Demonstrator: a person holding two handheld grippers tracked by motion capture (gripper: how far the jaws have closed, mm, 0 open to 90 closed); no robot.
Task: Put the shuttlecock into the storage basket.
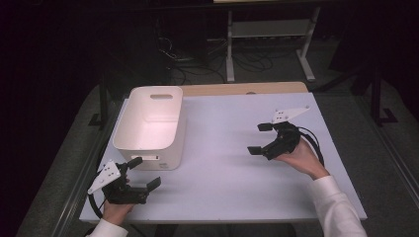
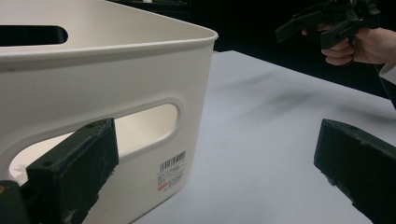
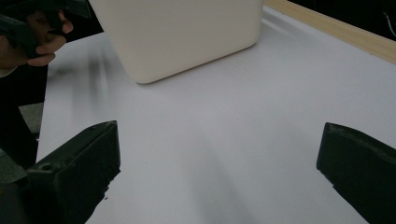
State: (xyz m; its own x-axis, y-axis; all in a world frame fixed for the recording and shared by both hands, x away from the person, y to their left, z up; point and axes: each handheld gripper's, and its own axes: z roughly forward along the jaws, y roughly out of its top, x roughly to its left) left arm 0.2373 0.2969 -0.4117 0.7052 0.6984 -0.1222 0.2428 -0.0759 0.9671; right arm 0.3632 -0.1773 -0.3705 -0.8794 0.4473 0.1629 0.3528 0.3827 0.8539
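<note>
High view: smooth white plastic bin point(image 1: 150, 126), rounded corners, sits at the left of the pale matte tabletop point(image 1: 232, 148). Left gripper point(image 1: 146, 174) hovers just in front of it, fingers wide; right gripper point(image 1: 261, 139) is well apart, wide too. Left gripper view: bin's oval handle slot and barcode sticker point(image 2: 172, 170) close up. Right gripper view: bin's plain wall ahead.

Left tongs point(image 2: 219, 172) wide open, one jaw by white bin point(image 2: 107, 84) handle slot; barcode label point(image 2: 172, 170) low on wall. Right tongs point(image 2: 327, 23) far off over tabletop point(image 2: 261, 130).

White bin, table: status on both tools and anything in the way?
Left tool open, at the near end of the white bin, not touching. Right tool open, holding nothing, over the table. Bin upright. Nothing between.
</note>
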